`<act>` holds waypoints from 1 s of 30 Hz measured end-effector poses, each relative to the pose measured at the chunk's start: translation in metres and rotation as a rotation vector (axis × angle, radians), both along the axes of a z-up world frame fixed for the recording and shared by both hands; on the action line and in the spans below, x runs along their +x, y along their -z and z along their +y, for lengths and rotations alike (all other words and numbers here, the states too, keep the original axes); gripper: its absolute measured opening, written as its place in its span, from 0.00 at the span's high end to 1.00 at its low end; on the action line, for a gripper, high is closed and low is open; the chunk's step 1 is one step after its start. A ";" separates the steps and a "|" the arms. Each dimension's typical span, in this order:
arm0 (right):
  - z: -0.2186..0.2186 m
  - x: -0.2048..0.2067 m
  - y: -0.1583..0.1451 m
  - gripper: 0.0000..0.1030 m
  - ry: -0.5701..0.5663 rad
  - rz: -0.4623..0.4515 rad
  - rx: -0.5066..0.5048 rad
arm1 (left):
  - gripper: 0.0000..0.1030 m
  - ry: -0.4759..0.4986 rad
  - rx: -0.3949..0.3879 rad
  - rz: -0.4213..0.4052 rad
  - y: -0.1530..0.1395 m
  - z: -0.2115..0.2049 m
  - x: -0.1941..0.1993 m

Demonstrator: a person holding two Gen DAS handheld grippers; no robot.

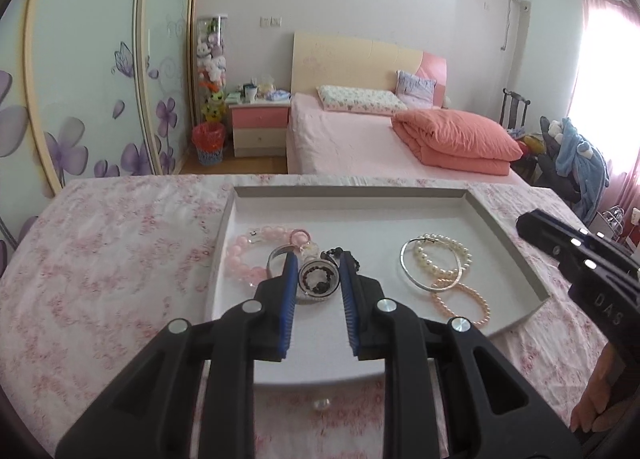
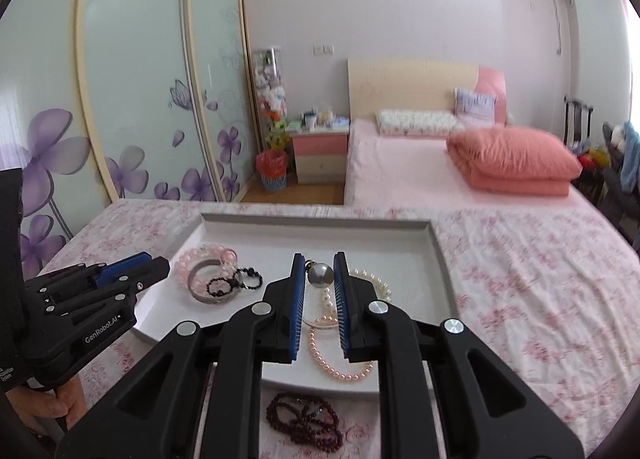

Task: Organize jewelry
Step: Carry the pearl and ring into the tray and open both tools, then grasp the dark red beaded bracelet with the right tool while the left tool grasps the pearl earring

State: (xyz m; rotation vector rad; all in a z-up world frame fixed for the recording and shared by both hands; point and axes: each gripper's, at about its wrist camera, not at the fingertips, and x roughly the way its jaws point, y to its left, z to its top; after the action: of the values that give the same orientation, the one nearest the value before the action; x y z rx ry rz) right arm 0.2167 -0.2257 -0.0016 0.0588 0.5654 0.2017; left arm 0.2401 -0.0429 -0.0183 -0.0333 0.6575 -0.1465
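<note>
Both hands carry pieces over the tray: the left gripper is closed on a glass ring, the right gripper on a pearl, so next each needs a free spot for release.

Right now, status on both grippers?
Left gripper: jaws shut on clear round piece. Right gripper: jaws shut on grey pearl. Both over tray. Dark red beads loose on cloth, outside tray.

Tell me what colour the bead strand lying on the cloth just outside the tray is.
Dark red bead strand; clearest in the right wrist view.
</note>
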 end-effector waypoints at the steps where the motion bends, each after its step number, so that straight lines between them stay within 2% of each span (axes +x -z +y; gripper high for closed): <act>1: -0.001 0.006 0.004 0.85 -0.001 0.016 0.004 | 0.79 0.002 -0.003 0.009 0.003 0.000 0.004; 13: 0.001 0.044 0.037 0.84 -0.015 0.143 0.033 | 0.79 0.039 -0.040 0.121 0.035 -0.007 0.044; 14: 0.000 0.045 0.038 0.81 -0.018 0.147 0.034 | 0.78 0.040 -0.050 0.124 0.035 -0.006 0.045; 15: -0.001 0.044 0.039 0.74 -0.019 0.149 0.036 | 0.77 0.042 -0.059 0.125 0.035 -0.005 0.046; 17: -0.006 0.041 0.038 0.66 -0.007 0.142 0.041 | 0.70 0.040 -0.072 0.123 0.034 0.000 0.046; 22: -0.013 0.037 0.038 0.66 0.009 0.143 0.047 | 0.70 0.017 -0.109 0.132 0.032 0.014 0.047; 30: -0.009 0.026 0.032 0.66 -0.004 0.143 0.032 | 0.70 -0.010 -0.100 0.118 0.025 0.027 0.034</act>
State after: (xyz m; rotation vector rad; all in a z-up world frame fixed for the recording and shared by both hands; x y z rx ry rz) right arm 0.2425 -0.2350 -0.0336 0.1041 0.7046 0.2111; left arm 0.2740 -0.0163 -0.0431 -0.1419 0.7677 -0.1688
